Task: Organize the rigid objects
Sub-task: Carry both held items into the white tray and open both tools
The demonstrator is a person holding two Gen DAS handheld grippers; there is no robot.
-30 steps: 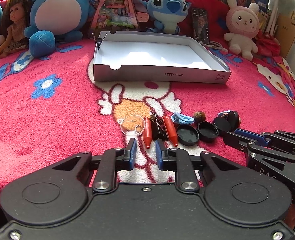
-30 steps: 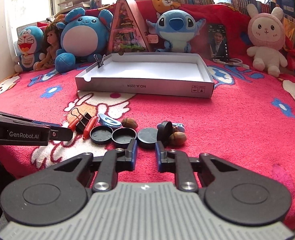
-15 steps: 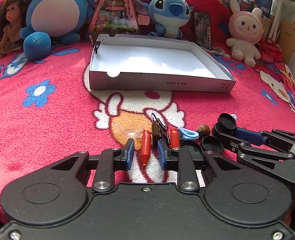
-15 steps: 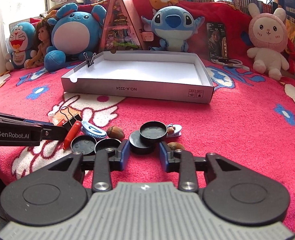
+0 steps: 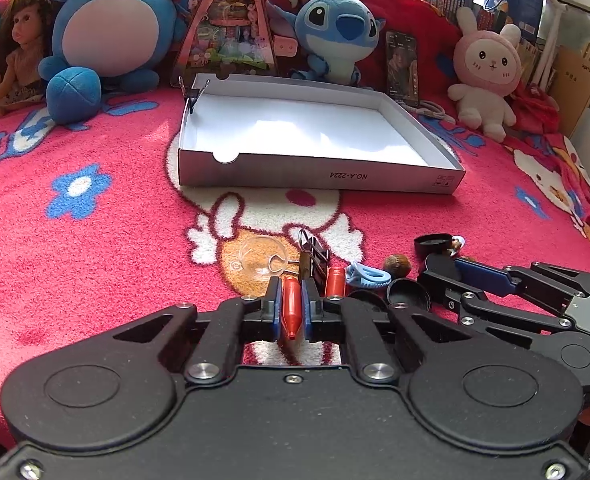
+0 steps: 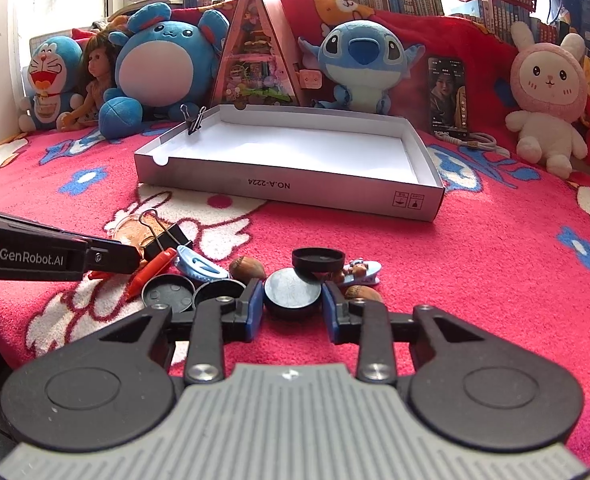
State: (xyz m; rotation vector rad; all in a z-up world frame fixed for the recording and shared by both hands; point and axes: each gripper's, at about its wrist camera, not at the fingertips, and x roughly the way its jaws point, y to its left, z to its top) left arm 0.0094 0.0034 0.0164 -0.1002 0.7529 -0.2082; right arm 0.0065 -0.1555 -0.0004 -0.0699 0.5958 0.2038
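The white tray (image 5: 319, 168), located in the upper centre of both views, is seen to contain no loose items; only a black binder clip (image 6: 193, 120) is fastened to its far left rim. The sorting is therefore judged to be at its start, with every small object still to be transferred.

The objects are grouped on the red blanket (image 5: 95, 248) in the lower centre of each frame: a red crayon (image 5: 291, 306), a second red crayon (image 5: 335, 282), a loose binder clip (image 5: 314, 258), a clear suction hook (image 5: 261, 260), a light blue clip (image 5: 369, 276), a nut (image 5: 397, 263) and several black round caps (image 6: 167, 292).

The left gripper (image 5: 289, 308) is closed on the red crayon, which is clamped lengthwise between the blue pads with its tip toward the camera; its jaws have just been closing. The right gripper (image 6: 293, 312) is set around a flat black disc (image 6: 293, 290), its jaws having just been closing; small gaps appear beside the pads, so no grip is confirmed. Another cap (image 6: 318, 260) is propped tilted behind that disc.
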